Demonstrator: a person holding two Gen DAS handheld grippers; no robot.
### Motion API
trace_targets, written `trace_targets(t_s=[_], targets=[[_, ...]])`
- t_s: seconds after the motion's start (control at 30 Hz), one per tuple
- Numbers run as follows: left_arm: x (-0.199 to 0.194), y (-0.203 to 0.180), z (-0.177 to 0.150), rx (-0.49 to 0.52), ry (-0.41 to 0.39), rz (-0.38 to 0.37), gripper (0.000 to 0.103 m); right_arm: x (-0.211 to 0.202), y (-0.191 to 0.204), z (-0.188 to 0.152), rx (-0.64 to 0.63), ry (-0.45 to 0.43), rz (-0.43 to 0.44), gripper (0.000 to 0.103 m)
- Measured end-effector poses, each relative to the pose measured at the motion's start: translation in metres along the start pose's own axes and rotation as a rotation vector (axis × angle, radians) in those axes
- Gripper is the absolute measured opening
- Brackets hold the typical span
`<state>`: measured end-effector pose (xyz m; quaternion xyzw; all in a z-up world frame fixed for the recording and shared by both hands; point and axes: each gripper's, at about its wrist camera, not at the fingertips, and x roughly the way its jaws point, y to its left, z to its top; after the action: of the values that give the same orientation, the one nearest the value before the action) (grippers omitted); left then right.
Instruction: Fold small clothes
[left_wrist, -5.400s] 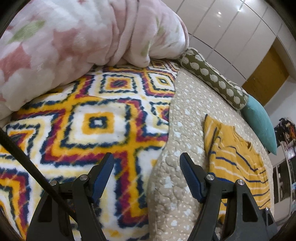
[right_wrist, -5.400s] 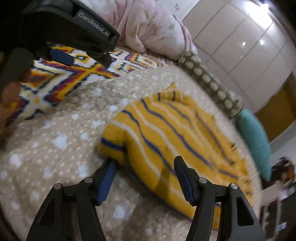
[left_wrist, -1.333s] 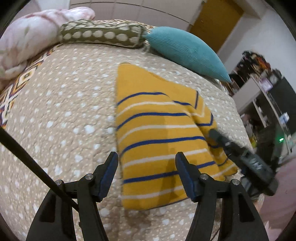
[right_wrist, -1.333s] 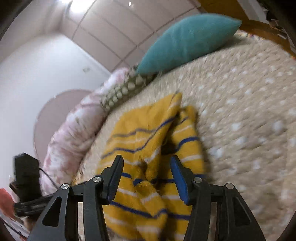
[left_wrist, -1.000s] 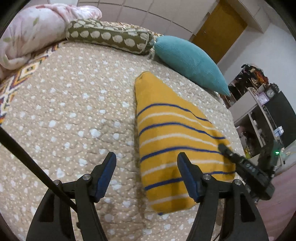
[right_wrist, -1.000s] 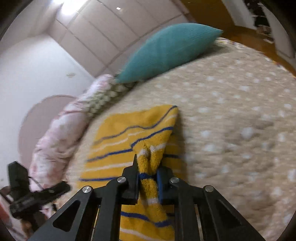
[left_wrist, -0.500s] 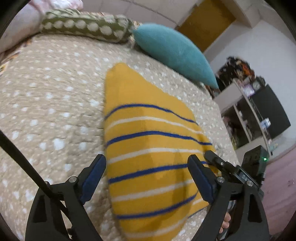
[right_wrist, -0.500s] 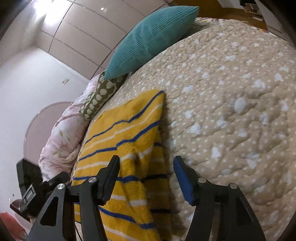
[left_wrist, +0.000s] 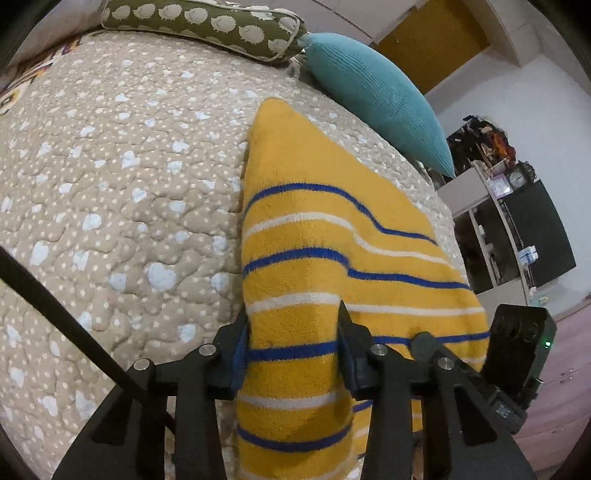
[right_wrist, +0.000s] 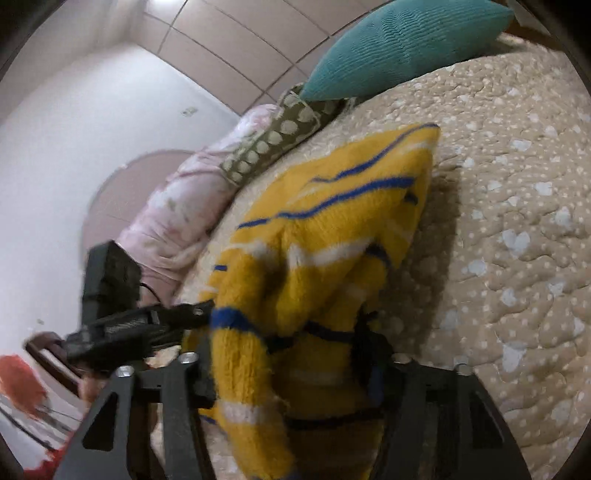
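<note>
Bed (left_wrist: 122, 192): beige quilted cover with pale dots; broad bare stretch to the left of the garment in the left wrist view, more bare quilt to its right in the right wrist view.

Pink floral duvet (right_wrist: 177, 206): heaped at the head end, well apart from the garment.

Teal cushion (left_wrist: 373, 92): at the head edge, near the garment's far corner, not touching it.

Olive spotted bolster (left_wrist: 207, 26): along the head edge, just beside the teal cushion.

Yellow striped garment (left_wrist: 332, 236): folded, blue and white stripes, lying on the bed. Far corner points toward the cushions; left edge runs straight; near end is bunched and raised off the quilt at the bed's near edge.

Left tool (left_wrist: 291, 354): jaws have just been closing, now narrow, pads pressing both sides of the garment's near left edge.

Right tool (right_wrist: 291, 373): jaws stand at middling width with the bunched near end of the garment between them; blur hides whether the pads press it, so its grip cannot be told. In the left wrist view it sits at the garment's right corner (left_wrist: 517, 354).
</note>
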<state>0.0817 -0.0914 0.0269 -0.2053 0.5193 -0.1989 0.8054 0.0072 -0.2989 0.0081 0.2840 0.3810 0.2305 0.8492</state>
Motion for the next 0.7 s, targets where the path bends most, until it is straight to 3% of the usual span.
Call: trace_targets(t_s=[0.13, 0.37, 0.43, 0.53, 0.6, 0.7], targets=[[-0.007, -0.013, -0.002, 0.036, -0.012, 0.043, 0.048, -0.015, -0.029, 0.009, 0.112, -0.003, 0.012, 0.067], [-0.064, -0.033, -0.006, 0.105, -0.143, 0.034, 0.051, -0.083, -0.058, 0.028, 0.203, -0.222, -0.023, 0.070], [-0.068, -0.038, 0.001, 0.103, -0.164, 0.028, 0.058, -0.086, -0.052, 0.029, 0.191, -0.238, 0.011, 0.050], [-0.053, -0.047, 0.015, 0.101, -0.155, 0.044, 0.058, -0.068, -0.037, 0.027, 0.157, -0.181, 0.094, 0.034], [-0.034, -0.051, 0.026, 0.099, -0.131, 0.077, 0.058, -0.056, -0.030, 0.021, 0.129, -0.143, 0.093, 0.034], [0.002, -0.046, 0.034, 0.113, -0.096, 0.229, 0.058, -0.037, -0.030, 0.016, 0.105, -0.078, 0.018, 0.034]])
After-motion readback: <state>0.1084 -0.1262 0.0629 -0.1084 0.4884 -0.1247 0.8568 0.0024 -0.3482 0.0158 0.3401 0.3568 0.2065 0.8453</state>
